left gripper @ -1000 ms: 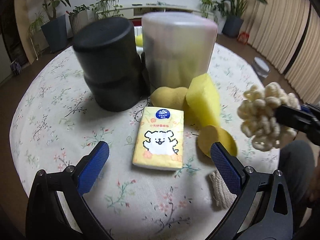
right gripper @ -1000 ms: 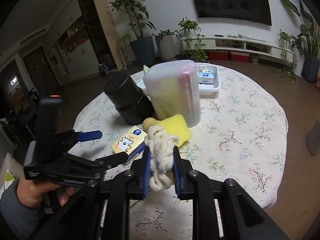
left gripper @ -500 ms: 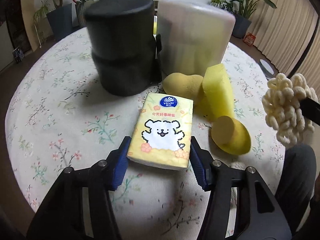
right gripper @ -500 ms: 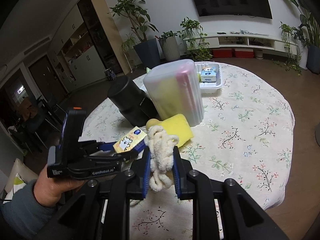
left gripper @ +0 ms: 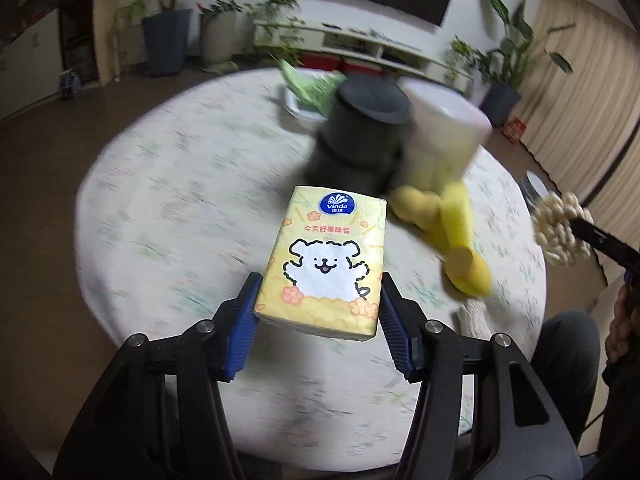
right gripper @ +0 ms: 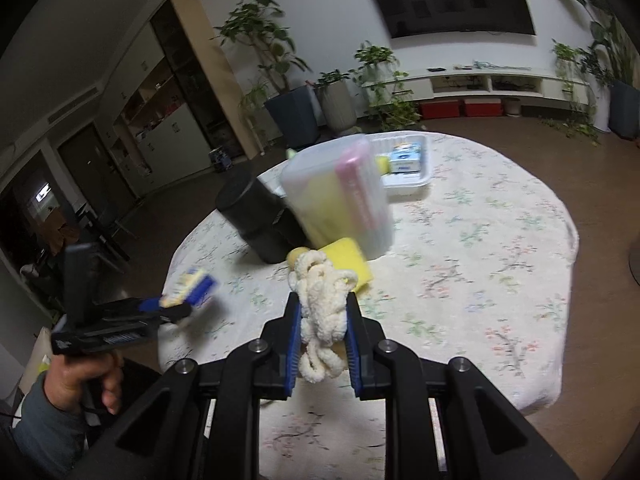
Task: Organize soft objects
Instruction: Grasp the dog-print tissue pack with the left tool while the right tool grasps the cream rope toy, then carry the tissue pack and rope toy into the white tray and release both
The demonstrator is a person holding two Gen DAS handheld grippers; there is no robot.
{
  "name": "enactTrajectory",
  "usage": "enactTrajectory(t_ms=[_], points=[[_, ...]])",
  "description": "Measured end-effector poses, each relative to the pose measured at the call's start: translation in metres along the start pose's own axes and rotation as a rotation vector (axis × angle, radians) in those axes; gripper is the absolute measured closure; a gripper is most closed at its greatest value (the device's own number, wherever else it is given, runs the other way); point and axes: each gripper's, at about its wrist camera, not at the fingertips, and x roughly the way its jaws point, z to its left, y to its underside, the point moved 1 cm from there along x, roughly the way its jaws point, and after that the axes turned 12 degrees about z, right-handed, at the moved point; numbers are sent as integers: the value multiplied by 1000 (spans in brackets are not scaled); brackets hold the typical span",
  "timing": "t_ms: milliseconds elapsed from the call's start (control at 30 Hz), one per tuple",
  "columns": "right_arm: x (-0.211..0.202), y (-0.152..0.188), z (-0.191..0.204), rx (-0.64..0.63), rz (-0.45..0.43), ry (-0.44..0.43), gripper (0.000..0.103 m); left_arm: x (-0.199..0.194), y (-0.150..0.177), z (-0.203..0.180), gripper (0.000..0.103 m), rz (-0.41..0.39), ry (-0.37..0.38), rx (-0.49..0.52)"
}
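Note:
My left gripper (left gripper: 318, 312) is shut on a yellow tissue pack (left gripper: 326, 264) with a white dog on it and holds it above the round table (left gripper: 168, 208). The pack shows blurred in the right wrist view (right gripper: 188, 292). My right gripper (right gripper: 322, 324) is shut on a cream knotted rope ball (right gripper: 324, 304), held above the table's near edge; the ball also shows at the right of the left wrist view (left gripper: 560, 230). A yellow sponge block (left gripper: 456, 216), a tan rounded sponge (left gripper: 416, 206) and a yellow round sponge (left gripper: 468, 270) lie on the table.
A black cylinder (left gripper: 360, 128) and a translucent lidded container (left gripper: 444, 132) stand mid-table. A white tray (right gripper: 406, 170) with small packs sits at the far side. A cream rope end (left gripper: 474, 318) lies near the table edge. Potted plants and a TV shelf stand behind.
My left gripper has closed on the tissue pack and lifted it off the table, pulling back. My right gripper still holds the rope ball, slightly higher.

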Motion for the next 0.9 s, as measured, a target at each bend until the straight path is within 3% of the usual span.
enactTrajectory(t_ms=[267,500,700,900], points=[[-33,-30,-55,62,-55,121,81,-25,-55,39,50,-64,-51,-2],[-51,-85,-107,83,-92,220,81,-18,-128,54,49,-70,-51,40],[-39,-149,-141,72,-79,275,81,2,-192,52,49,-56,-40,104],[1,-227,-143,1,-34,253,81,50,-256,26,49,13,-34,234]])
